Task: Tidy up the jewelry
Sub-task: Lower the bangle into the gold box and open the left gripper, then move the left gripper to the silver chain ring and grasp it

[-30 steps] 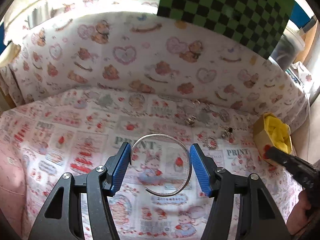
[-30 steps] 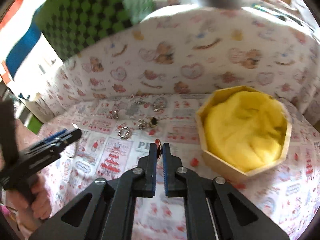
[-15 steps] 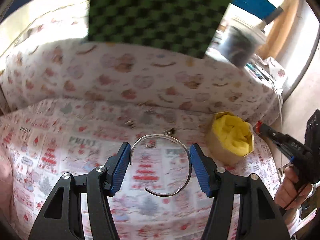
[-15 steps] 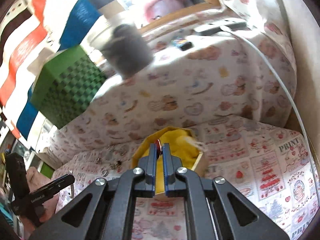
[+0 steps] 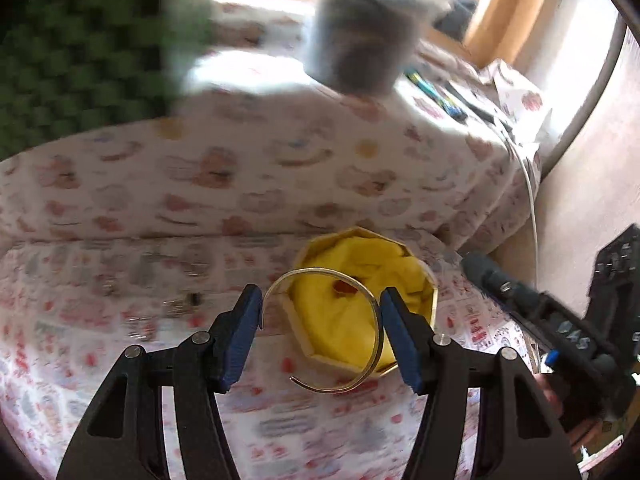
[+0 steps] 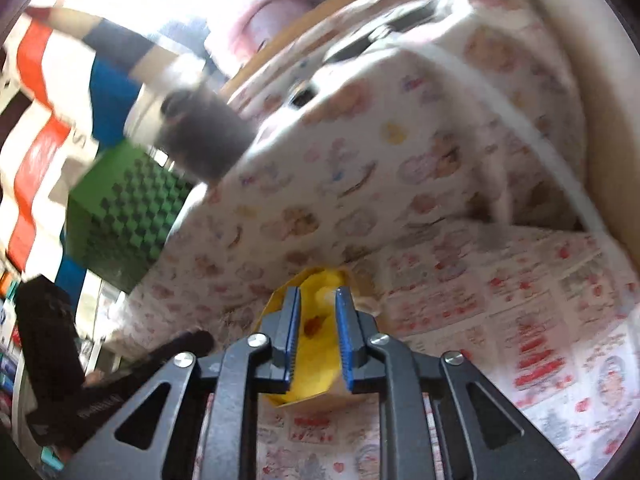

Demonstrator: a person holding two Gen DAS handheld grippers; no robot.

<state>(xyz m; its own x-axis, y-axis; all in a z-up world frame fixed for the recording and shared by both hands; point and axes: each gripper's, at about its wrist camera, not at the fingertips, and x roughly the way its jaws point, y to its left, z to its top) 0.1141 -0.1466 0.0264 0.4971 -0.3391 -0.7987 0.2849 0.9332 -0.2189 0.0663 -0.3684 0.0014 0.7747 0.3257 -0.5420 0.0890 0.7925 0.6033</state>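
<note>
My left gripper (image 5: 320,320) is shut on a thin silver open bangle (image 5: 376,320), held flat just in front of an octagonal wooden box lined with yellow cloth (image 5: 400,268). A small red piece (image 5: 344,287) lies on the yellow cloth. My right gripper (image 6: 317,340) is open and empty, directly above the same box (image 6: 310,384), where the red piece (image 6: 314,323) shows between its fingers. The right gripper also shows at the right edge of the left wrist view (image 5: 476,270).
Several small silver jewelry pieces (image 5: 184,302) lie on the patterned cloth left of the box. A cloth-covered raised ledge (image 5: 280,160) runs behind. A green checkered box (image 6: 128,220) and a dark cup (image 5: 356,44) stand on it. A white cable (image 6: 520,120) hangs at right.
My right gripper has opened and the red piece it held now lies in the yellow box. My left gripper has carried the bangle right, up to the box.
</note>
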